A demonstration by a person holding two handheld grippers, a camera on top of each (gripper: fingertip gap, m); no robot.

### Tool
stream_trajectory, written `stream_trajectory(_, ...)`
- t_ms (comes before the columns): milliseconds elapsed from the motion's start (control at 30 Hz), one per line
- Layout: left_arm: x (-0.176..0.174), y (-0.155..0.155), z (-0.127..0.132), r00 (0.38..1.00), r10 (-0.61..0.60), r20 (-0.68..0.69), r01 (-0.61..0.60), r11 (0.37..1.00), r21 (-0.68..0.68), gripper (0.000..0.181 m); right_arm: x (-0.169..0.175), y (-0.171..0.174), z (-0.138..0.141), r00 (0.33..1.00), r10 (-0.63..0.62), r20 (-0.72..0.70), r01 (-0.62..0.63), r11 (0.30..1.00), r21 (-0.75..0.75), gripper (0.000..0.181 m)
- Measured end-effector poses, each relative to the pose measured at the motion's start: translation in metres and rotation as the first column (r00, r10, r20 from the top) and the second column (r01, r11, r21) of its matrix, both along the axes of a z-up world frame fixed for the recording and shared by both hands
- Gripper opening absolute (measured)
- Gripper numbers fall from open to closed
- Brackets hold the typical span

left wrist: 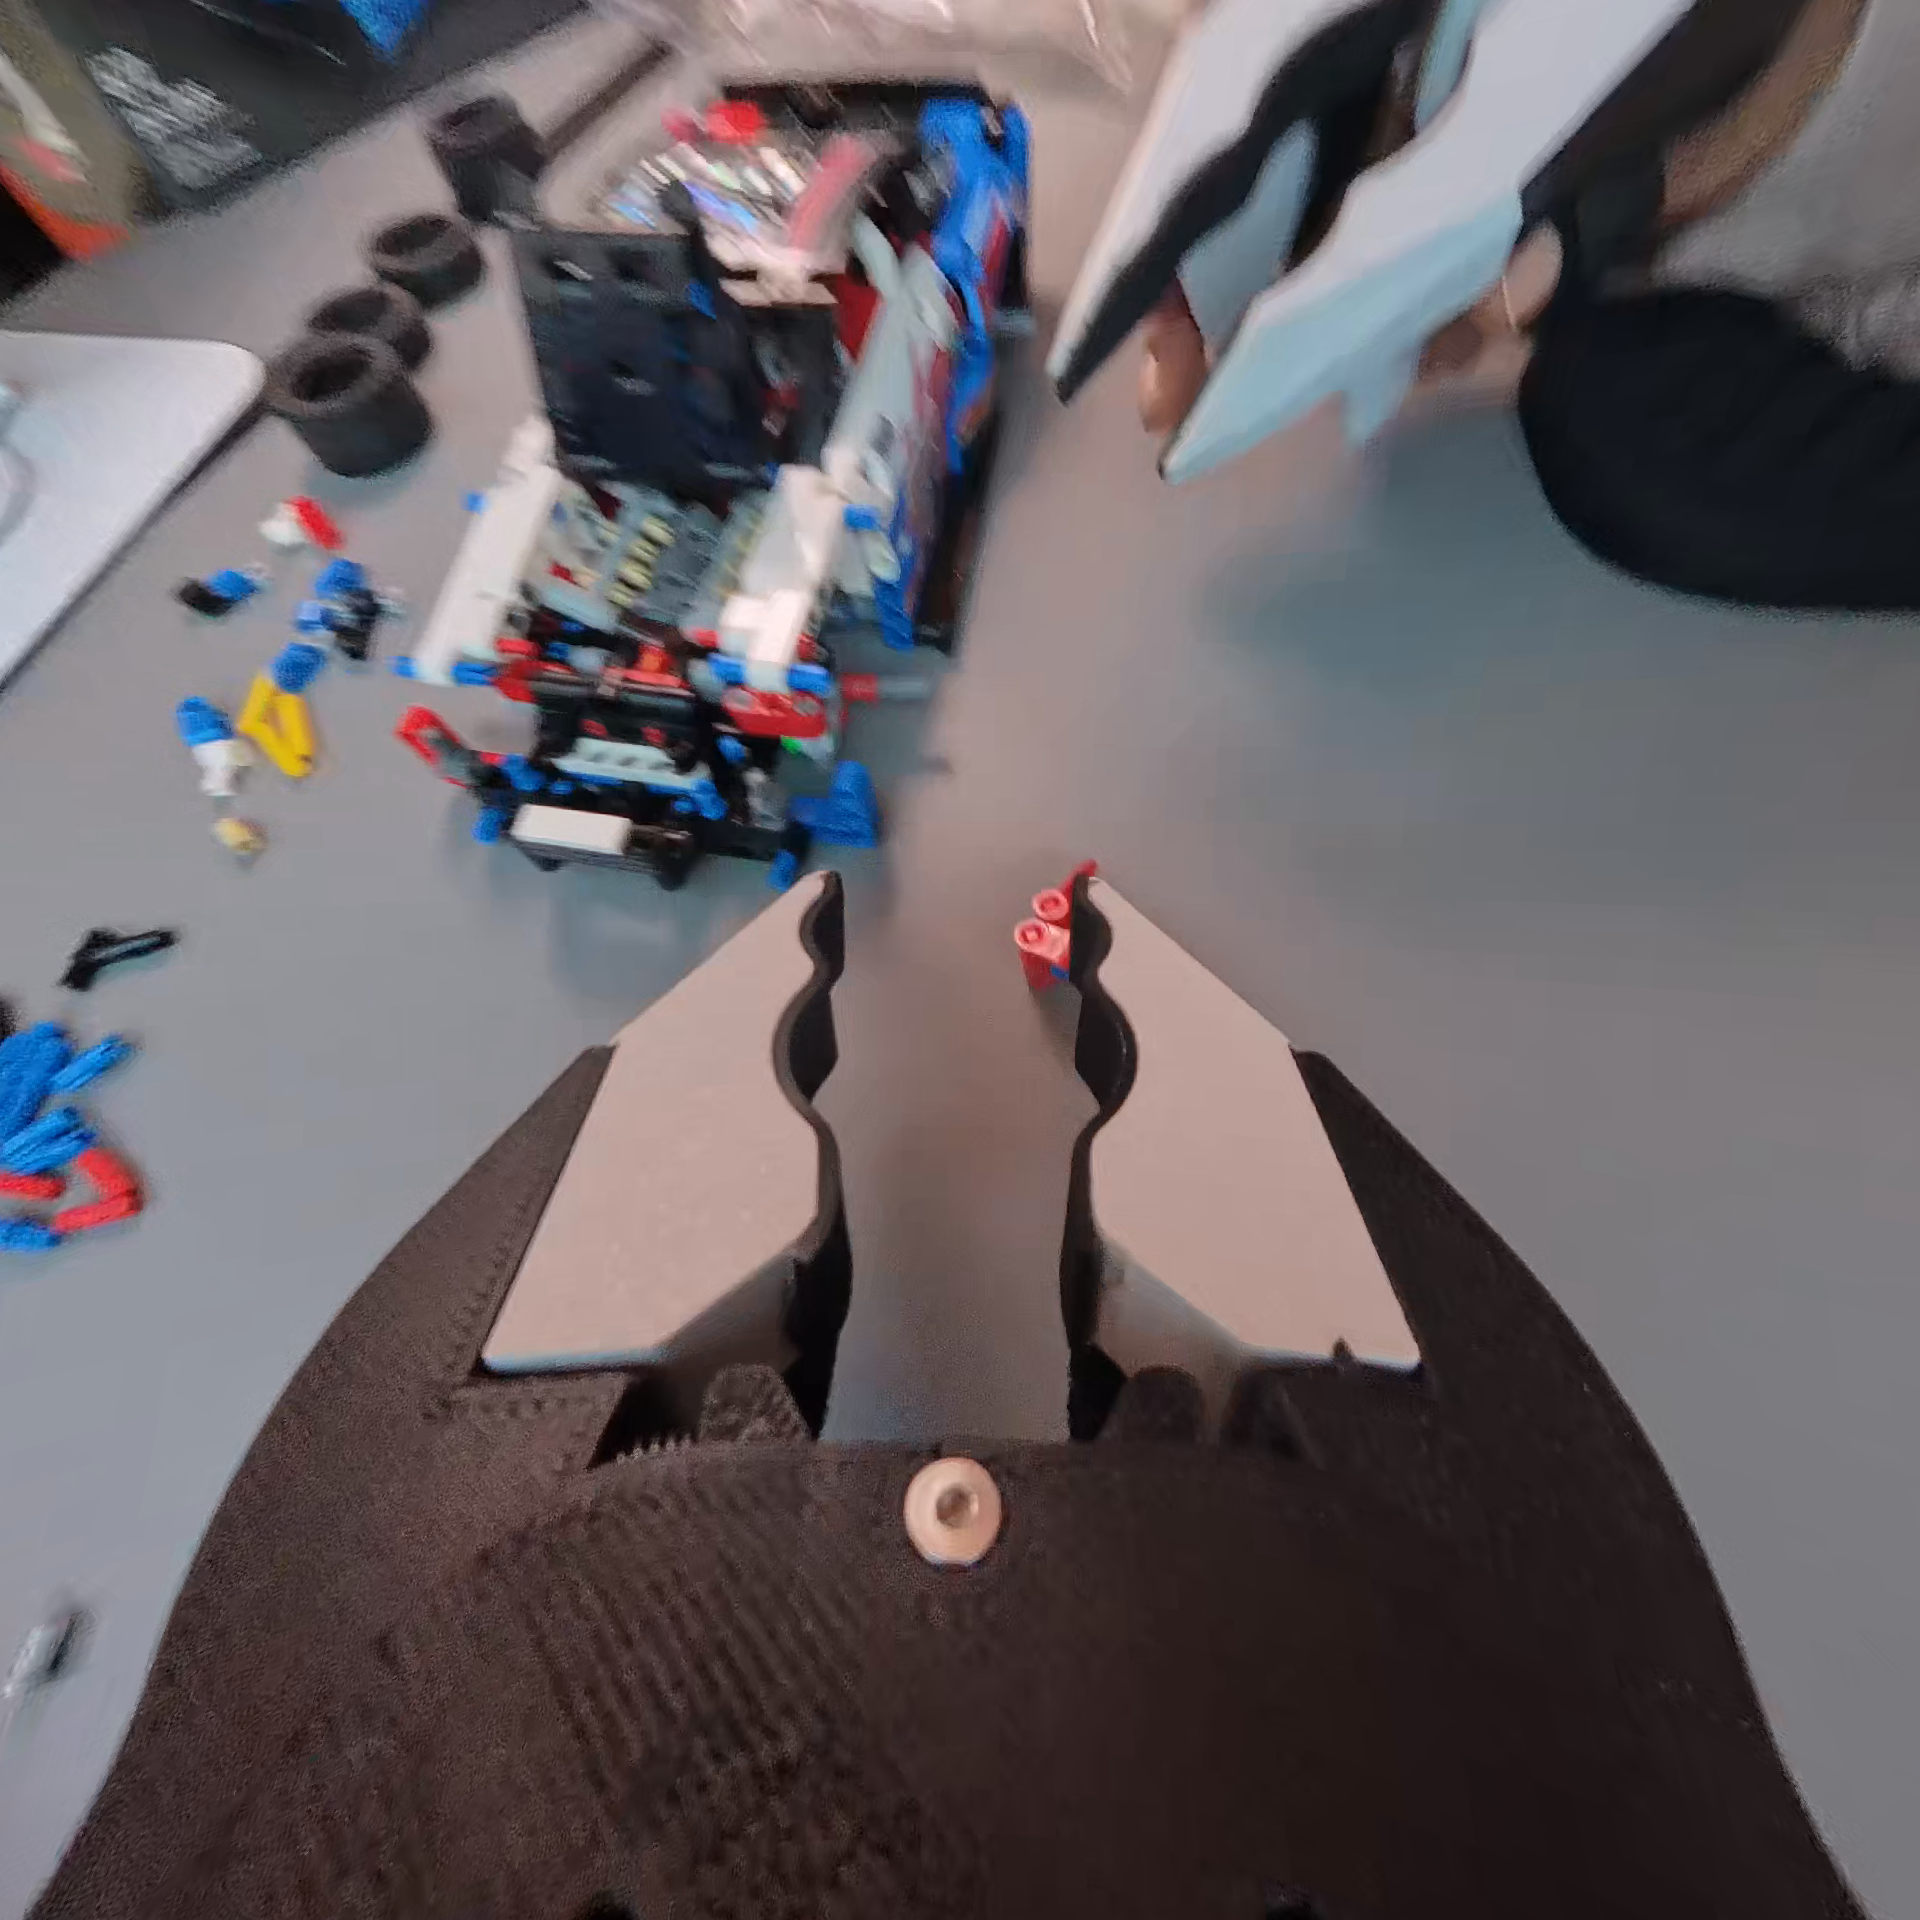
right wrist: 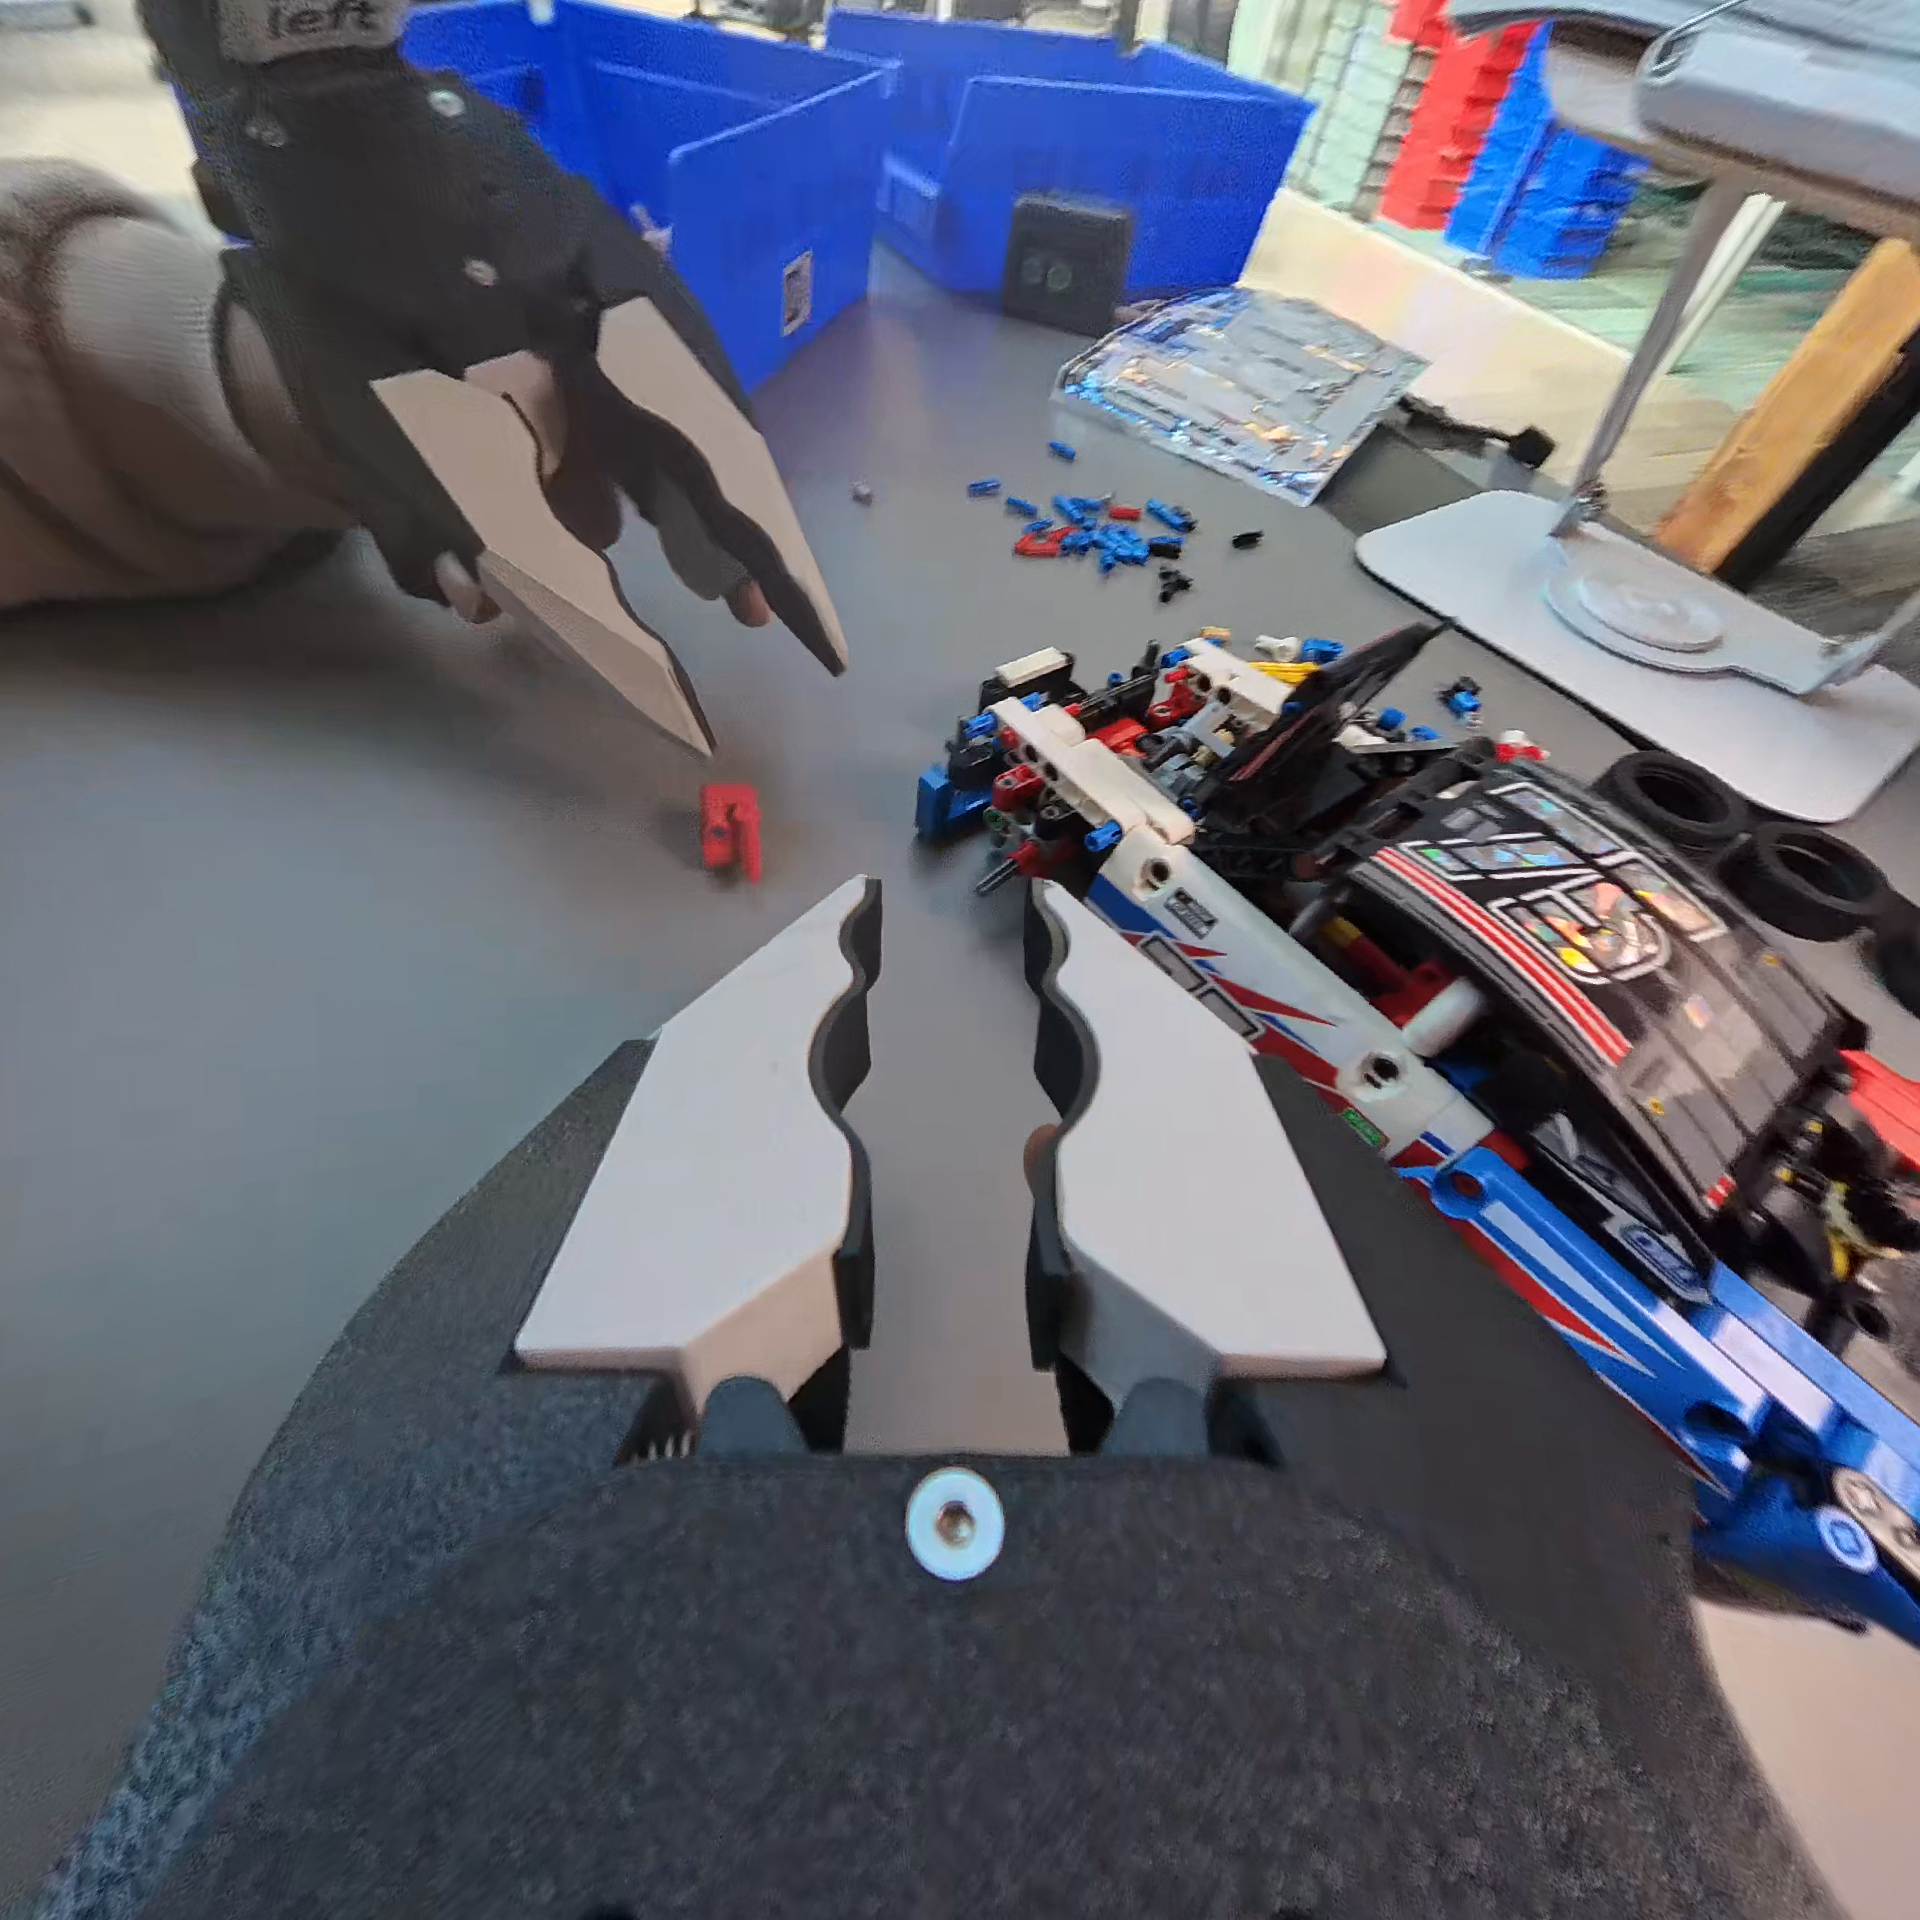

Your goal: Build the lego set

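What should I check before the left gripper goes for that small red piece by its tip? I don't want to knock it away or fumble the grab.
1. Left gripper open: ok, a clear gap shows between the fingers.
2. Left gripper empty: ok, nothing sits between the pads.
3. Red piece free on the table: ok, it stands alone, apart from the car model.
4. Piece centred in the gap: not ok, it sits against the right finger's tip.
5. Right gripper out of the way: ok, open, empty, short of the piece.
6. Which faces to pinch: cannot tell, pictures are blurred.
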State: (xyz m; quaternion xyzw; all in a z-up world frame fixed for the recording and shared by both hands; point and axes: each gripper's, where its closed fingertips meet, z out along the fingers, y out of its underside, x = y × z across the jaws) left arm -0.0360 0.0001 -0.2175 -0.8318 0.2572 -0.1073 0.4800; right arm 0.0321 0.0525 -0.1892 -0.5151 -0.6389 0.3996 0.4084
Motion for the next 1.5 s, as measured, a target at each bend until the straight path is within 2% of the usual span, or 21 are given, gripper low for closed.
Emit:
stream_trajectory(33,-0.010,0.002,0.019,0.993,0.074,0.096,-0.079,0.996,0.052,0.046,0.000,0.005,0.008,0.998,-0.056,-0.028,0.056,0.998,-0.015,0.029)
stream_trajectory(100,-0.032,-0.002,0.058,0.938,0.189,0.289,-0.239,0.960,0.148,0.053,0.005,0.013,0.028,0.979,-0.186,-0.085,0.182,0.982,-0.051,0.038)
stream_trajectory(200,-0.067,-0.035,0.096,0.857,0.343,0.384,-0.468,0.831,0.300,0.063,0.028,0.017,0.049,0.916,-0.375,-0.143,0.368,0.927,-0.073,0.062)
stream_trajectory(267,-0.079,-0.067,0.101,0.824,0.430,0.368,-0.552,0.756,0.352,0.070,0.052,0.015,0.055,0.867,-0.462,-0.185,0.460,0.886,-0.058,0.075)
stream_trajectory(400,-0.098,-0.114,0.085,0.725,0.607,0.325,-0.688,0.635,0.351,0.075,0.101,0.013,0.049,0.777,-0.585,-0.231,0.592,0.805,-0.045,0.091)
stream_trajectory(467,-0.101,-0.119,0.076,0.710,0.625,0.325,-0.704,0.618,0.349,0.079,0.115,0.013,0.043,0.759,-0.607,-0.236,0.605,0.791,-0.090,0.096)
stream_trajectory(500,-0.103,-0.119,0.074,0.702,0.632,0.328,-0.712,0.613,0.342,0.086,0.119,0.013,0.043,0.752,-0.612,-0.245,0.606,0.788,-0.109,0.096)
stream_trajectory(600,-0.107,-0.118,0.071,0.687,0.651,0.323,-0.726,0.607,0.323,0.094,0.122,0.017,0.043,0.739,-0.624,-0.254,0.607,0.780,-0.152,0.096)
stream_trajectory(800,-0.105,-0.118,0.071,0.697,0.634,0.334,-0.717,0.616,0.326,0.099,0.118,0.018,0.039,0.746,-0.623,-0.238,0.605,0.782,-0.151,0.096)
stream_trajectory(1000,-0.102,-0.114,0.067,0.706,0.649,0.282,-0.707,0.627,0.326,0.115,0.119,0.015,0.045,0.748,-0.601,-0.281,0.576,0.799,-0.174,0.088)
stream_trajectory(1100,-0.102,-0.114,0.066,0.703,0.658,0.270,-0.710,0.624,0.326,0.117,0.120,0.016,0.045,0.745,-0.604,-0.283,0.577,0.796,-0.182,0.086)
stream_trajectory(1167,-0.101,-0.115,0.068,0.701,0.655,0.281,-0.711,0.619,0.334,0.111,0.120,0.016,0.046,0.743,-0.605,-0.288,0.581,0.796,-0.173,0.083)
stream_trajectory(1200,-0.099,-0.115,0.069,0.709,0.645,0.285,-0.704,0.625,0.336,0.099,0.121,0.014,0.048,0.743,-0.599,-0.299,0.578,0.799,-0.165,0.076)
stream_trajectory(1267,-0.096,-0.115,0.073,0.715,0.642,0.276,-0.697,0.627,0.349,0.076,0.118,0.000,0.059,0.759,-0.551,-0.346,0.546,0.829,-0.123,0.050)
stream_trajectory(1333,-0.086,-0.106,0.074,0.753,0.616,0.231,-0.654,0.663,0.365,0.033,0.103,-0.039,0.084,0.794,-0.429,-0.431,0.440,0.895,-0.080,0.016)
stream_trajectory(1367,-0.082,-0.098,0.076,0.761,0.616,0.204,-0.641,0.669,0.376,0.013,0.092,-0.065,0.096,0.807,-0.361,-0.468,0.371,0.926,-0.074,0.004)
stream_trajectory(1400,-0.080,-0.089,0.077,0.759,0.627,0.178,-0.639,0.664,0.389,0.000,0.077,-0.094,0.107,0.823,-0.294,-0.487,0.297,0.952,-0.073,0.001)
stream_trajectory(1500,-0.074,-0.051,0.077,0.735,0.672,0.088,-0.642,0.648,0.409,0.000,0.024,-0.181,0.120,0.897,-0.070,-0.436,0.084,0.996,0.012,0.000)
